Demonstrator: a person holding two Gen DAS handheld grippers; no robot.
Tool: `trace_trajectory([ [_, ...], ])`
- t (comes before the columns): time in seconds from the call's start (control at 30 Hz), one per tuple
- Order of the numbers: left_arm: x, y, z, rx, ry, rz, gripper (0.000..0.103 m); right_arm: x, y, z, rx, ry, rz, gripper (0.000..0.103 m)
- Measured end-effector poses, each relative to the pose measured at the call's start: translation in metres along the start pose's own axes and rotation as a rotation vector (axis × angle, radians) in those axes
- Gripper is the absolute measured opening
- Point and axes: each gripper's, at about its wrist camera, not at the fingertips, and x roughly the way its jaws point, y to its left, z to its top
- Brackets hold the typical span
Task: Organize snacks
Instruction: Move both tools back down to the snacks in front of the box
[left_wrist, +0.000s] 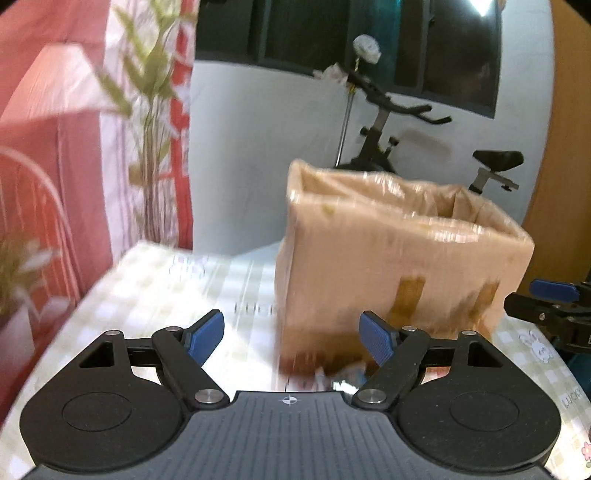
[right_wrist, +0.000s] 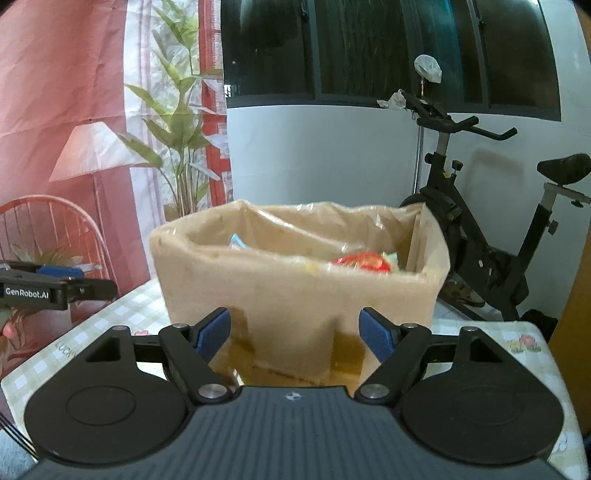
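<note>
Cardboard box (right_wrist: 295, 291): plastic-lined, open top, standing on the checked tablecloth (right_wrist: 110, 325), far of both grippers.
Box contents: 1 red snack packet (right_wrist: 364, 262) at the right end, 1 pale blue packet (right_wrist: 240, 242) toward the left; others too blurred to name.
Left gripper (left_wrist: 293, 338): jaws spread wide, holding nothing; box slightly right of centre ahead.
Right gripper (right_wrist: 295, 334): jaws spread wide, empty; box front just beyond the pads.
Loose wrappers (left_wrist: 343, 378): on the table near the box base, blurred.
Background: exercise bike (right_wrist: 491, 229) far right.
</note>
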Motion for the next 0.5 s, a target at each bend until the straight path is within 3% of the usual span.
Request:
trace_trajectory([
  [0.5,0.015,0.005,-0.052,-0.023,0.124,0.041,0.081,-0.001,0.005,-0.062,0.032,0.105,0.0,0.079],
])
